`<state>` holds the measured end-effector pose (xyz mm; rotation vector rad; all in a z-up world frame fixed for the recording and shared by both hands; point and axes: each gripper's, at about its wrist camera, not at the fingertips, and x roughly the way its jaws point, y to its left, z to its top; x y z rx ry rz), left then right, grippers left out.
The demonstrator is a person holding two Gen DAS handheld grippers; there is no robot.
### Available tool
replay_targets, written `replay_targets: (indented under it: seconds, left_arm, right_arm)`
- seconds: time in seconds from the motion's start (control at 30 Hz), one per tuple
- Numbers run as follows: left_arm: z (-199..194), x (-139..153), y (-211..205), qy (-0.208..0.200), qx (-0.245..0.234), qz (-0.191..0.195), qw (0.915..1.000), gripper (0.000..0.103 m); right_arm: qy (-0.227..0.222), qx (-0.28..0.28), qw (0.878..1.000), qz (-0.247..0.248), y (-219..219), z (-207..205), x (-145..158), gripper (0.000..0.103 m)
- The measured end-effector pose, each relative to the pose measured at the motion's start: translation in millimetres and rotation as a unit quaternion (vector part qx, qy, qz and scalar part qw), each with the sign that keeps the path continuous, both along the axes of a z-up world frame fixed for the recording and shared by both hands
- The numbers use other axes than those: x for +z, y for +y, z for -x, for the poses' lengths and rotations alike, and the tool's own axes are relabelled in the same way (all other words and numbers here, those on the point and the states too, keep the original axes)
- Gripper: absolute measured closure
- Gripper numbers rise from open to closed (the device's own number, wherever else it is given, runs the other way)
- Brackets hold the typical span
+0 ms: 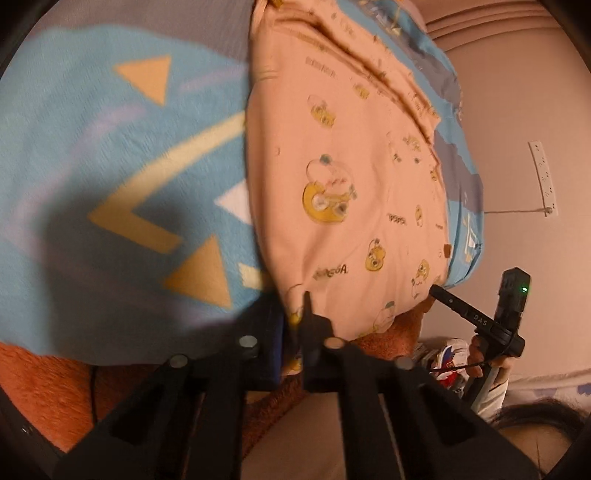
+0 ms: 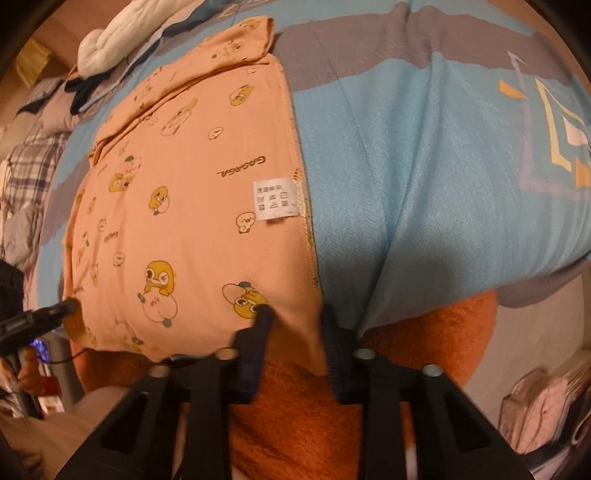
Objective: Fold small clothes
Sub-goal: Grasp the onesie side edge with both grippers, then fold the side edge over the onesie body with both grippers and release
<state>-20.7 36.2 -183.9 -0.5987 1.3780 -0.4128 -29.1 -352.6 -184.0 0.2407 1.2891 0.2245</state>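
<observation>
A peach garment (image 1: 351, 184) (image 2: 184, 203) printed with yellow ducks lies flat on a blue patterned bedsheet (image 1: 110, 166) (image 2: 424, 184), one sleeve folded in at its far end. A white care label (image 2: 275, 199) shows near its right edge. My left gripper (image 1: 294, 310) is shut on the garment's near corner at the bed's edge. My right gripper (image 2: 297, 314) is closed on the other near corner, with fabric filling the gap between its fingers. Each gripper also shows in the other's view: the right gripper (image 1: 437, 291) and the left gripper (image 2: 70, 304) both touch the hem.
An orange plush blanket (image 1: 44, 387) (image 2: 424, 332) hangs below the bed's near edge. White bedding (image 2: 118, 33) and plaid cloth (image 2: 29, 158) lie at the far left. A power strip (image 1: 543, 177) is on the wall. A hand (image 1: 480, 354) holds the right gripper.
</observation>
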Motion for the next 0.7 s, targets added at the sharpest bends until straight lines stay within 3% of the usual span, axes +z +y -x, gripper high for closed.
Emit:
replay_targets:
  seconds: [0.03,0.1,0.3,0.5,0.7]
  left_arm:
    - [0,2,-2,-0.006,-0.001,-0.003,1.0,0.098]
    - [-1,13,-7,-0.028,-0.01,0.0,0.9996,0.098]
    - [-15,42,2,-0.062,0.01,0.066,0.9958,0.098]
    - [-45,53,19,-0.08,0.065,0.114,0.988,0.098]
    - [-86,40,27,-0.093,0.107,0.067,0.9876,0.097]
  right_arm:
    - [-0.003,0.006,1.0,-0.004,1,-1,3,0.096]
    - [-0.014,0.019,1.0,-0.011,6,-1,11,0.096]
    - [-0.057,0.024,0.994,-0.086,5,-14,43,0.096]
    - [-0.091,-0.01,0.985,-0.147,-6,-47,56,0.096]
    - [-0.093,-0.073,0.984,-0.132,-14,-90,40,0.096]
